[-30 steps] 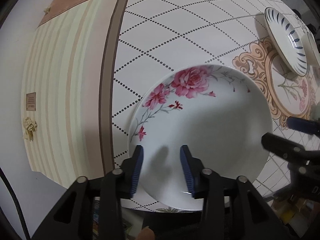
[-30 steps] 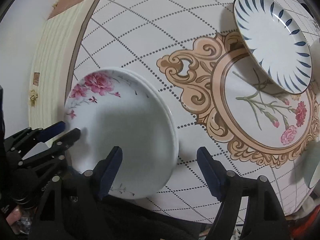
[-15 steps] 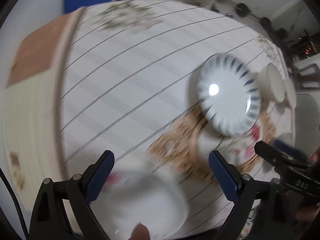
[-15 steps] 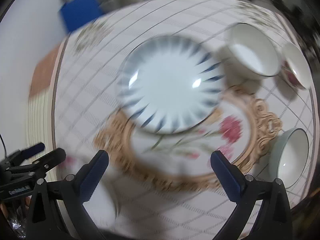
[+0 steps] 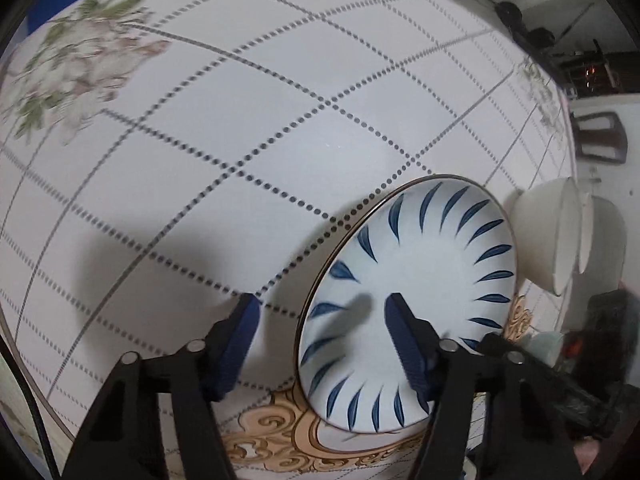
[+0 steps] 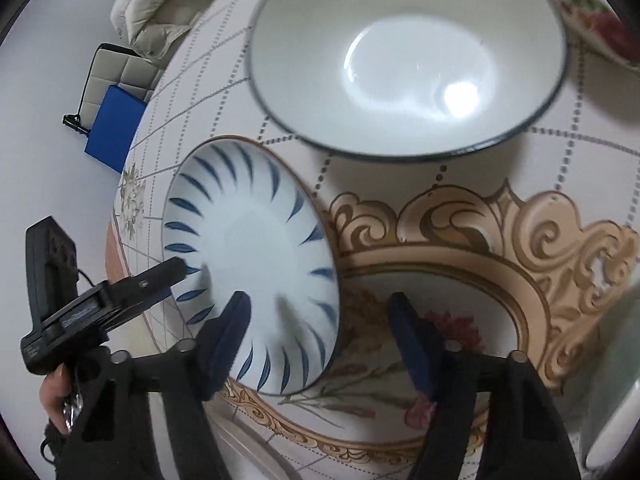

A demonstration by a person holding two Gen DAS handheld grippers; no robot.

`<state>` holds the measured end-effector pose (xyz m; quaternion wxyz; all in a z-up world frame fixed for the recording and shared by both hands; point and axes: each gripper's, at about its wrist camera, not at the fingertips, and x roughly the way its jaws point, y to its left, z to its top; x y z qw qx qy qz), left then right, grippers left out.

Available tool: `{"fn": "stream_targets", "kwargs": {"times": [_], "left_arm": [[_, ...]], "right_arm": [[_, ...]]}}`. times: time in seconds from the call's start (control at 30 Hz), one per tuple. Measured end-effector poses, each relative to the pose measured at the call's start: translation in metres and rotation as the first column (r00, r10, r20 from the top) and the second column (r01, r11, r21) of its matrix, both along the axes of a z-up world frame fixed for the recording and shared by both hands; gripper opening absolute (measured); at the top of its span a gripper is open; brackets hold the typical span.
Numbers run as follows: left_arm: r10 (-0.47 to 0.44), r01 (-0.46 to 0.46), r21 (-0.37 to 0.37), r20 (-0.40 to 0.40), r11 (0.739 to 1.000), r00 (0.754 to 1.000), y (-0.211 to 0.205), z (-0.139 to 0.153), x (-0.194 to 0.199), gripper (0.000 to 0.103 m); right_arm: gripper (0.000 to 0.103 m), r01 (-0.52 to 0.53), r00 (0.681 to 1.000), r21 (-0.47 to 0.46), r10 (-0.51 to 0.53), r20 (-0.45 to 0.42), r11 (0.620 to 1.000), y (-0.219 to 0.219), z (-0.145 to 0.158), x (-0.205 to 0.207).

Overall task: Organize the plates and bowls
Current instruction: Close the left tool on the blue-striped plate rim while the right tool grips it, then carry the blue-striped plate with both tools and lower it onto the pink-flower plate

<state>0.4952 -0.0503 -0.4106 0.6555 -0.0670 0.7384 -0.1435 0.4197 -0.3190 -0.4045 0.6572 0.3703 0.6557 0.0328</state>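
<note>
A white plate with blue leaf strokes (image 5: 420, 292) lies on the tablecloth (image 5: 200, 160), partly over a gold medallion. My left gripper (image 5: 322, 300) straddles the plate's left rim, one finger outside on the cloth and the other over the plate. Its jaws are closing and the pads stand clear of the rim. In the right wrist view my right gripper (image 6: 319, 298) straddles the opposite rim of the same plate (image 6: 248, 264), also closing with no contact. The left gripper (image 6: 176, 270) shows there at the plate's left edge, held by a hand.
A large white bowl with a dark rim (image 6: 404, 52) stands just beyond the plate, with a rose-patterned bowl (image 6: 592, 12) behind it. A pale bowl (image 6: 616, 392) sits at the right edge. Nested white bowls (image 5: 560, 240) flank the plate. A chair with a blue pad (image 6: 112, 128) stands past the table.
Both grippers left the pink-flowered plate and swept across the table to the blue-stroked plate. Their jaws spread wide on the way and have narrowed again around its rims.
</note>
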Motion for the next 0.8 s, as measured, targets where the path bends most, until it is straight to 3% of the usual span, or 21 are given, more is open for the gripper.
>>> {"fn": "stream_targets", "kwargs": {"times": [0.1,0.13,0.2,0.27,0.37,0.5,0.8], "left_arm": [[-0.065,0.065,0.021,0.023,0.998,0.998,-0.014,0.002,0.004,0.049],[-0.088,0.087,0.029,0.024,0.996,0.996,-0.018,0.003,0.003,0.037],[-0.131,0.127,0.077,0.043,0.989,0.990,-0.025,0.005,0.000,0.035],[-0.134,0.128,0.093,0.054,0.987,0.990,-0.024,0.007,-0.003,0.029],[-0.104,0.098,0.088,0.059,0.991,0.993,-0.014,0.012,-0.009,0.021],[-0.104,0.093,0.119,0.085,0.988,0.991,-0.010,0.021,-0.026,0.020],[-0.026,0.013,0.083,0.153,0.996,0.988,0.019,0.065,-0.076,0.018]], "right_arm": [[0.059,-0.019,1.000,0.010,0.019,0.006,1.000,0.000,-0.004,0.009],[0.043,-0.021,1.000,0.005,0.021,0.007,1.000,-0.001,-0.005,0.011],[0.026,-0.054,0.998,-0.008,0.054,-0.023,0.998,0.003,-0.010,0.016],[0.018,-0.086,0.996,-0.076,0.085,-0.018,0.993,0.010,-0.007,0.016],[0.016,-0.088,0.996,-0.087,0.087,-0.018,0.992,0.010,-0.007,0.012],[0.015,-0.102,0.995,-0.078,0.101,-0.008,0.992,0.011,-0.003,0.008],[0.014,-0.168,0.983,-0.111,0.175,0.056,0.980,0.014,0.033,-0.003]]}}
